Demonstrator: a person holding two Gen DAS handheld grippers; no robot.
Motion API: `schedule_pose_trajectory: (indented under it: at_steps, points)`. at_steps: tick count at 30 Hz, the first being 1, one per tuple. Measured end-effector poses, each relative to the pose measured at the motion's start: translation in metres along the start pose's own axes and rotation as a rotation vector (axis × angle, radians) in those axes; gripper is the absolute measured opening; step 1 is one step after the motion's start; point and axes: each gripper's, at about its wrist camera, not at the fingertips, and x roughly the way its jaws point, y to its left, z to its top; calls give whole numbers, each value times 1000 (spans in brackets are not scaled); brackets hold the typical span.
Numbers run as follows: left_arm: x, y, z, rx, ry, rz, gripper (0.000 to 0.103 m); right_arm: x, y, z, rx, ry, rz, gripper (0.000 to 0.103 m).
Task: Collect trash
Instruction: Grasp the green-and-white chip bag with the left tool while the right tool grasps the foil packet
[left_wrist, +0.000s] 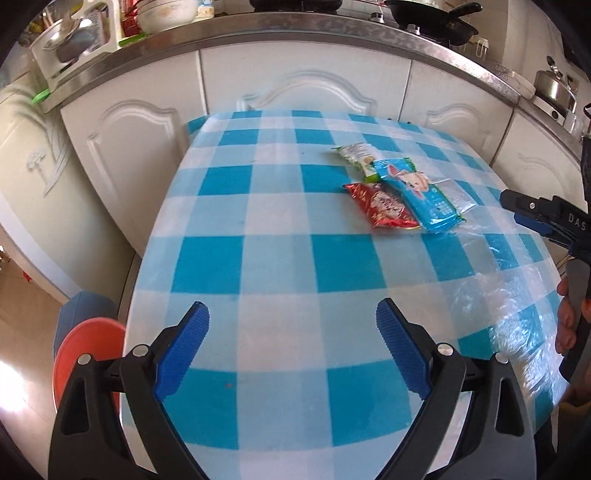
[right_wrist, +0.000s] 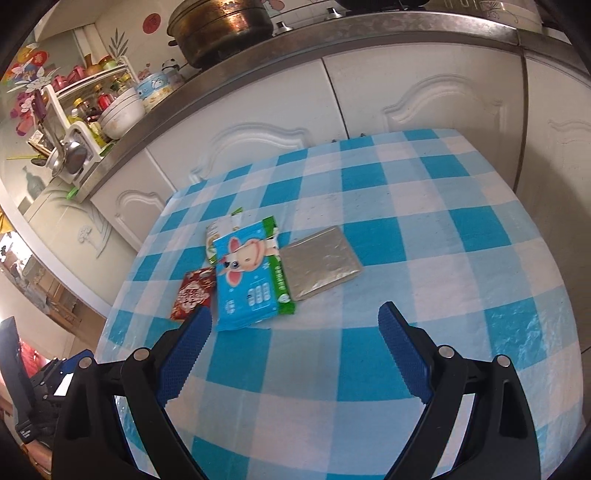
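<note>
Several empty wrappers lie together on the blue-and-white checked table (left_wrist: 280, 258): a blue wrapper with a cartoon animal (left_wrist: 417, 194) (right_wrist: 251, 277), a red wrapper (left_wrist: 380, 206) (right_wrist: 194, 293), a green-and-white wrapper (left_wrist: 360, 157) (right_wrist: 219, 232) and a silver foil pouch (left_wrist: 454, 195) (right_wrist: 321, 264). My left gripper (left_wrist: 293, 347) is open and empty over the near table, well short of the wrappers. My right gripper (right_wrist: 295, 347) is open and empty, just in front of the blue and red wrappers; it also shows in the left wrist view (left_wrist: 546, 218) at the right edge.
White kitchen cabinets (left_wrist: 306, 81) and a steel counter with pots, bowls and a dish rack (right_wrist: 74, 147) stand behind the table (right_wrist: 424, 258). An orange-red round bin or stool (left_wrist: 88, 354) sits on the floor left of the table.
</note>
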Motion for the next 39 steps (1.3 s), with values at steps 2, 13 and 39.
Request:
schedule_pose_trajectory:
  at_steps: [2,13,39]
  points:
    - [7,-7,14,-1,-8,-21,92,6,-8,6,-3,2,-21,91]
    - [74,-44,110,-33,17,-115,92,42,-17,29,-106,35,-97,91]
    - [162,-75,157,-12,77,81,69,89,6,30,-346,142,-124,92]
